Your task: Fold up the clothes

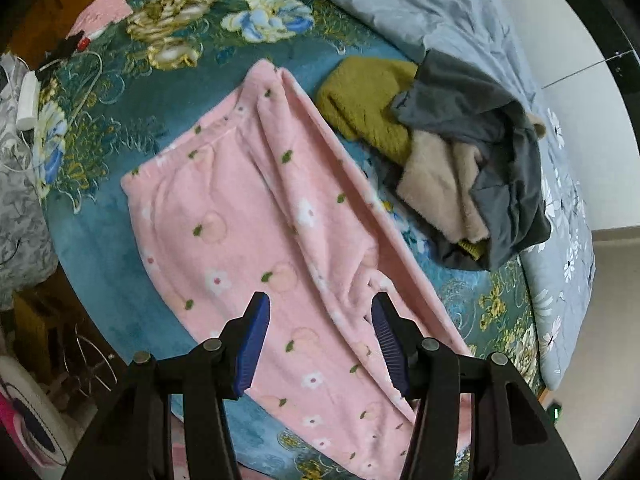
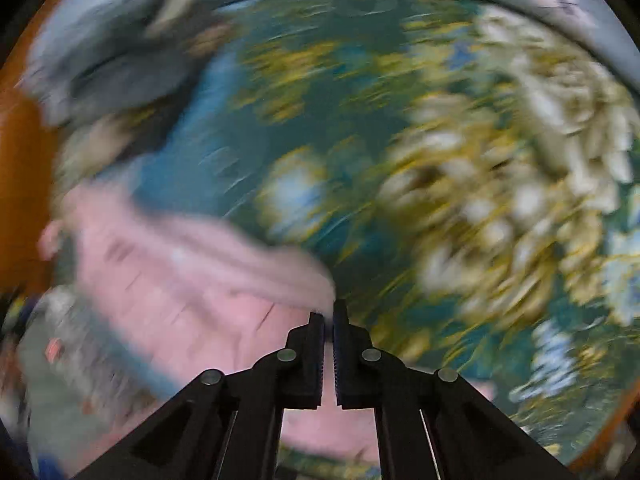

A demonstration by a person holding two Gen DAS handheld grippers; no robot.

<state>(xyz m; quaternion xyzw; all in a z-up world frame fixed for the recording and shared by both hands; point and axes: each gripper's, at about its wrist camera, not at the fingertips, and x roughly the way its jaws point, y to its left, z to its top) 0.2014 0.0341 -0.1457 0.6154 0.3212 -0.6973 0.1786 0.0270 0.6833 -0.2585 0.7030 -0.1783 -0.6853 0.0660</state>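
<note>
Nearest, the left gripper (image 1: 320, 332) hangs with its jaws spread wide and empty over the pink fleece pyjama trousers (image 1: 256, 216), probably waiting to pin or take a fold line. The trousers lie lengthwise across the floral bed cover (image 1: 104, 248), near its front edge. The right gripper (image 2: 329, 320) is pinched nearly closed on a corner of the pink fabric, the view blurred. Farther right, toward the bed's far side, an unfolded heap waits: mustard sweater (image 1: 368, 100), cream fleece (image 1: 436, 192), grey garment (image 1: 496, 120).
</note>
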